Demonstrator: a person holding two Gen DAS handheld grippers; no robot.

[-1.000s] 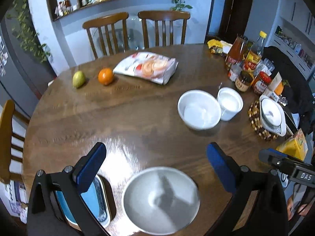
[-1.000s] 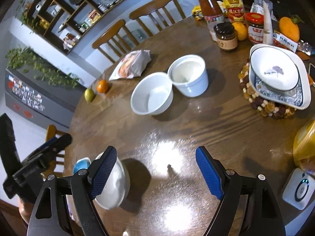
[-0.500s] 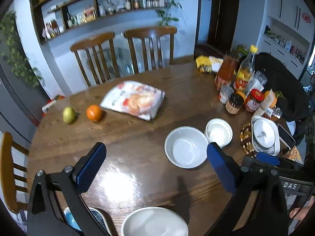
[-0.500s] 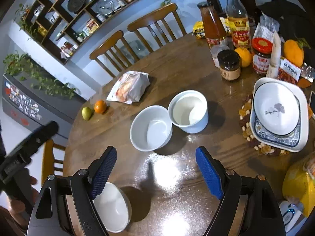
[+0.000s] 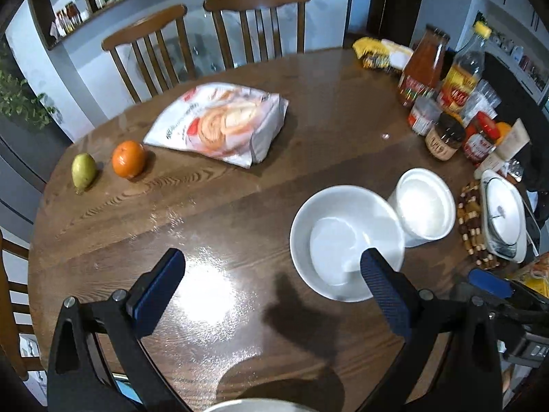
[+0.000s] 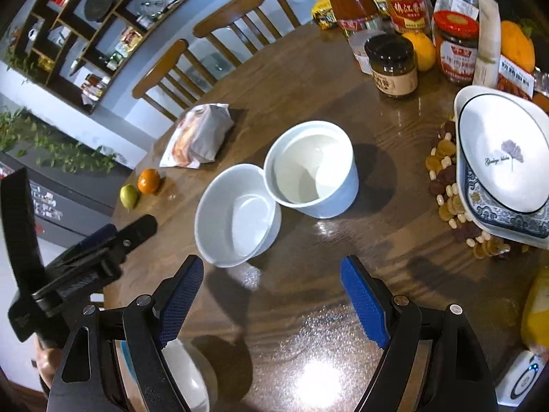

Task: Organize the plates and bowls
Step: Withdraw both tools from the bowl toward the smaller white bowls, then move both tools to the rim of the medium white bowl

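Two white bowls sit side by side on the round wooden table (image 5: 240, 206): a wide bowl (image 5: 343, 240) (image 6: 236, 219) and a deeper straight-sided bowl (image 5: 425, 211) (image 6: 312, 168) that touches it. A white dish lies in a blue-patterned plate (image 6: 497, 161) (image 5: 504, 219) on a beaded trivet at the right. A third white bowl (image 6: 185, 377) (image 5: 247, 407) lies at the near edge. My left gripper (image 5: 271, 264) is open and empty, its right finger over the wide bowl's near rim. My right gripper (image 6: 272, 267) is open and empty, just short of both bowls.
A snack bag (image 5: 223, 123), an orange (image 5: 128, 158) and a pear (image 5: 83, 171) lie at the far left. Bottles and jars (image 6: 394, 61) crowd the far right. Two chairs (image 5: 206, 44) stand behind the table. A yellow carton (image 6: 537, 312) and a white device (image 6: 518, 381) lie at the near right.
Both grippers have moved forward toward the two white bowls, which now look larger and nearer. The third bowl has slipped to the bottom edge of the left wrist view.
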